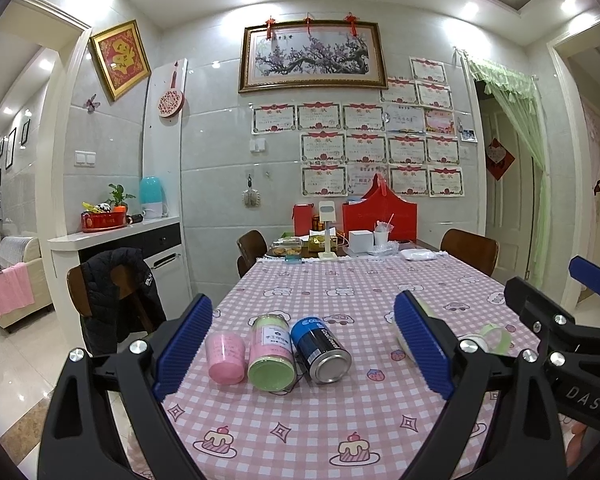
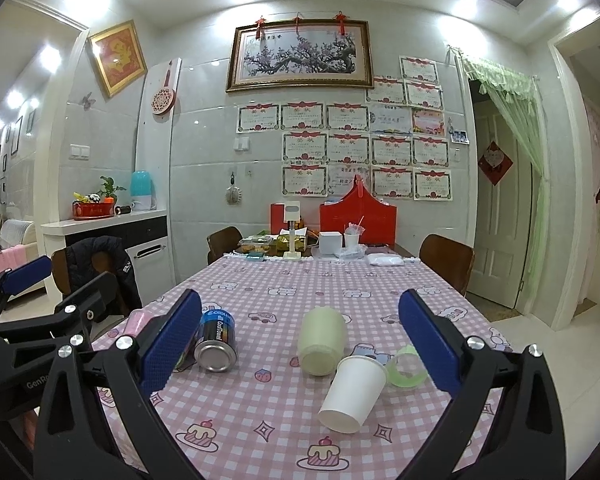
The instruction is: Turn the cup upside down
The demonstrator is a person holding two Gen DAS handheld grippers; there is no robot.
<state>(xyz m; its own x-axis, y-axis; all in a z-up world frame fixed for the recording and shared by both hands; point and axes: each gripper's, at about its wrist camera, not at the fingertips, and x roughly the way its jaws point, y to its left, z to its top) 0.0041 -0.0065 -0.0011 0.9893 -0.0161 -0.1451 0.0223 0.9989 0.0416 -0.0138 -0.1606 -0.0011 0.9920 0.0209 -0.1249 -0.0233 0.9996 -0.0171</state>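
Observation:
A white paper cup [image 2: 352, 392] lies on its side on the pink checked tablecloth [image 2: 260, 400], base toward me, between my right gripper's fingers. My right gripper [image 2: 304, 352] is open and empty, a little above and short of the cup. A pink cup [image 1: 225, 357] lies on its side at the table's left, just right of my left gripper's left finger [image 1: 184, 344]. My left gripper [image 1: 302, 350] is open and empty, above the table's near edge. The right gripper shows in the left wrist view [image 1: 556, 320].
A green-lidded jar [image 1: 271, 354] and a blue can [image 1: 320, 350] lie beside the pink cup. A cream jar [image 2: 322, 340] and a clear green lid [image 2: 406, 366] lie by the white cup. Boxes and food sit at the table's far end [image 2: 324, 240]. Chairs [image 2: 446, 260] flank the table.

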